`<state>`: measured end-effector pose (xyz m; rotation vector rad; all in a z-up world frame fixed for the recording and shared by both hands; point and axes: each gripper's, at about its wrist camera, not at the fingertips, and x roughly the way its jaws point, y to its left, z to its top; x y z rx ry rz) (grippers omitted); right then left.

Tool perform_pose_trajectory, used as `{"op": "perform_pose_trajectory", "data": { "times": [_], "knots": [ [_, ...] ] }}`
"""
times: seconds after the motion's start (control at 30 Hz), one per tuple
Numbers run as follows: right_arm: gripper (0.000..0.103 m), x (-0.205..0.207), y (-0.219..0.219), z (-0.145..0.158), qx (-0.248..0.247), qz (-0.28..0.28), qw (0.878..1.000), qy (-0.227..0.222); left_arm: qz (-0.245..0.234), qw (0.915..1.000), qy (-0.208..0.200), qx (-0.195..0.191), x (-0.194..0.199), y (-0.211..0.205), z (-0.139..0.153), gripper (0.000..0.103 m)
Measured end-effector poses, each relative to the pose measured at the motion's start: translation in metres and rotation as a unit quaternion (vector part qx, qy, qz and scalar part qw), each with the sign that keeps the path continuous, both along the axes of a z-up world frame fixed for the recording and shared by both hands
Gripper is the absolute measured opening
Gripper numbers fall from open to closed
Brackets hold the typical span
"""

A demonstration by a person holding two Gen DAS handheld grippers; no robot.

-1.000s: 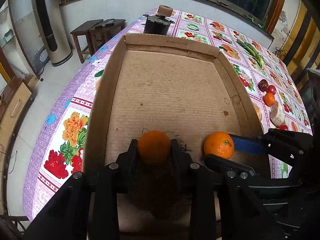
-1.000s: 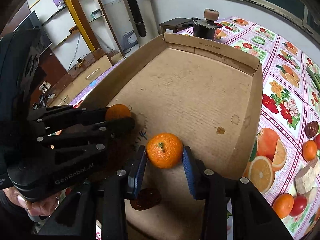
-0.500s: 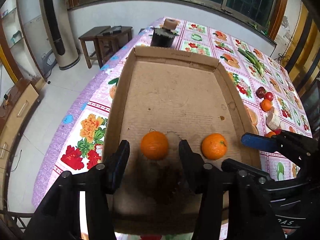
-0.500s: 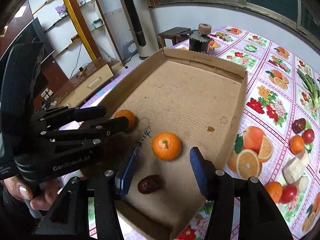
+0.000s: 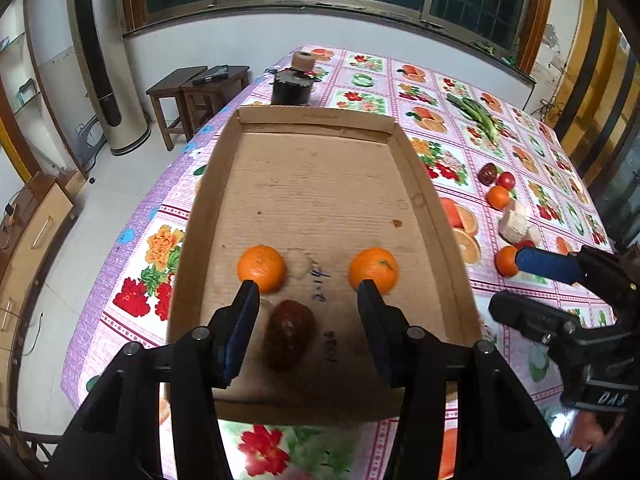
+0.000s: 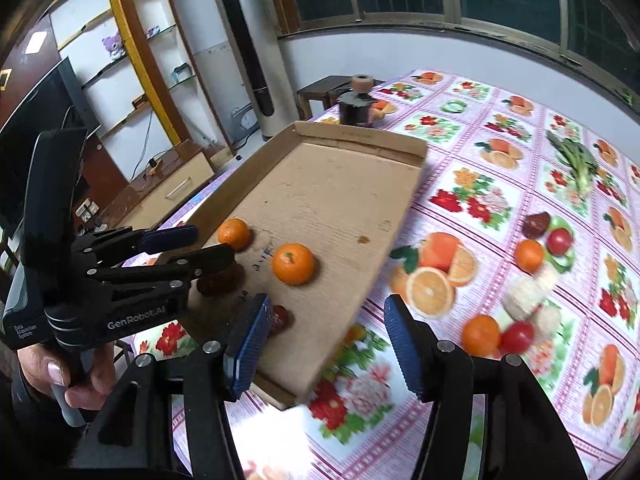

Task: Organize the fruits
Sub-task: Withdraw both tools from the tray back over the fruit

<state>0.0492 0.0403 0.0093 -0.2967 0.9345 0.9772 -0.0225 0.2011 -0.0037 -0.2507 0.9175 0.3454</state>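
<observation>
A shallow cardboard tray [image 5: 320, 192] [image 6: 340, 184] holds two oranges, one on the left [image 5: 262, 268] [image 6: 235, 233] and one on the right [image 5: 374, 270] [image 6: 294, 263]. A dark red-brown fruit [image 5: 290, 334] [image 6: 280, 318] lies nearer, between them. My left gripper [image 5: 307, 292] [image 6: 208, 244] hovers open above the tray's near end, gripping nothing, with the dark fruit below its gap. My right gripper [image 6: 326, 312] [image 5: 516, 284] hangs over the tray's near right edge. Its jaws are opening and hold nothing.
On the flowered tablecloth right of the tray lie loose oranges [image 6: 529, 255] [image 6: 480, 334], tomatoes [image 6: 559, 241], a dark fruit [image 6: 536, 224], a pale chunk [image 6: 524, 300] and green vegetables [image 6: 576, 160]. A black jar [image 5: 291, 88] stands behind the tray. A hand [image 6: 60, 376] holds the left gripper's handle.
Both grippers let go of their oranges, opened and drew back and up. The right one also swung right, past the tray's edge. Both oranges stay on the tray.
</observation>
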Motion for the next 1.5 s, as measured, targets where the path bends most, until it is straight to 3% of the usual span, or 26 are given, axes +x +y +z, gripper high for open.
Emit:
{"op": "perform_pose_trajectory", "data": {
  "times": [0.53, 0.93, 1.27, 1.5],
  "knots": [
    [0.060, 0.015, -0.072, 0.008, 0.011, -0.061, 0.998, -0.003, -0.044, 0.9990, -0.006, 0.004, 0.005, -0.044, 0.011, 0.050],
    [0.060, 0.044, -0.131, 0.004, 0.015, -0.130, 0.991, 0.004, -0.103, 0.9947, -0.003, -0.001, 0.025, -0.092, 0.013, 0.050],
    [0.060, 0.068, -0.147, -0.011, 0.012, -0.158, 0.987, 0.016, -0.152, 0.9884, 0.004, -0.008, 0.052, -0.138, 0.009, 0.050],
    [0.060, 0.107, -0.139, -0.018, 0.008, -0.175, 0.984, 0.014, -0.157, 0.9871, 0.020, -0.027, 0.082, -0.151, -0.006, 0.049]
  ]
}}
